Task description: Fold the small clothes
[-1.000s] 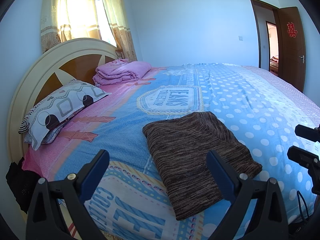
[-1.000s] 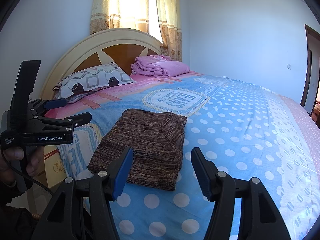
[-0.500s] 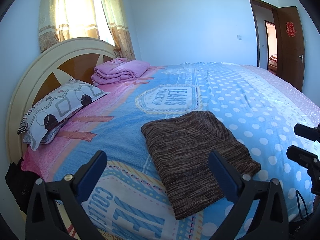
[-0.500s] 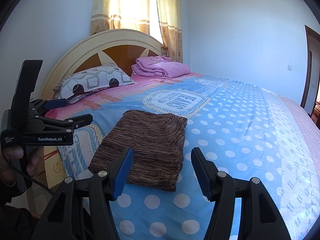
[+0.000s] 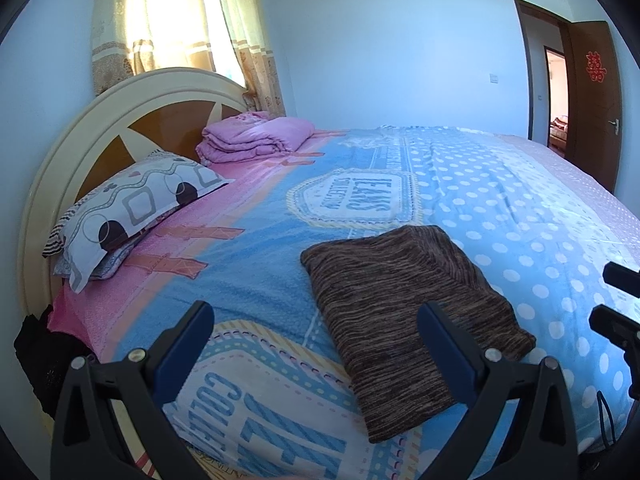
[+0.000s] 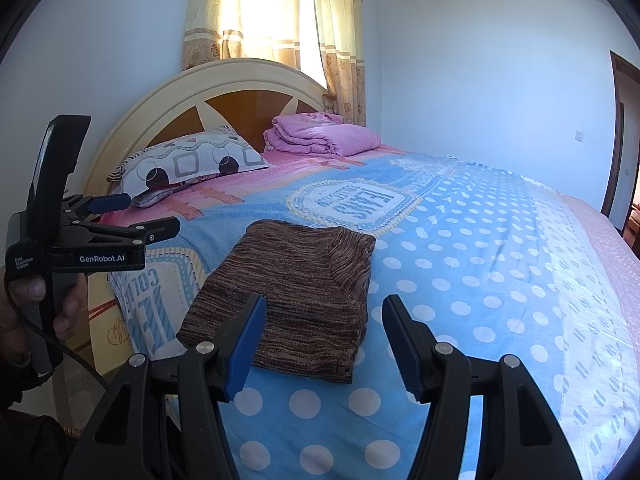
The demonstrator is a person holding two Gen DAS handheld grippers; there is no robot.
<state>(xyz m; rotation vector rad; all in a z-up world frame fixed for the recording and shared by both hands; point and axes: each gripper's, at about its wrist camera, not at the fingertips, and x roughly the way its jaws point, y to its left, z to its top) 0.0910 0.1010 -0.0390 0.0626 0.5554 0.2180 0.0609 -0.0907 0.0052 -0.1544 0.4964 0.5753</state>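
Little has changed over the last second: the left gripper [image 5: 316,332] hangs spread and empty, the folded brown knitted garment [image 5: 404,312] rests on the patterned bed [image 5: 520,208], and the right gripper [image 6: 324,336] stays spread, suggesting folding is finished.

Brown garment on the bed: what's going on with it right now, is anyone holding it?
No. The brown garment lies folded into a compact rectangle on the bedspread, near the bed's edge. A person holds a gripper in each hand; the left gripper and right gripper both hover above the near end of the garment with fingers apart and nothing between them. A pillow and a folded pink blanket sit by the headboard, untouched.
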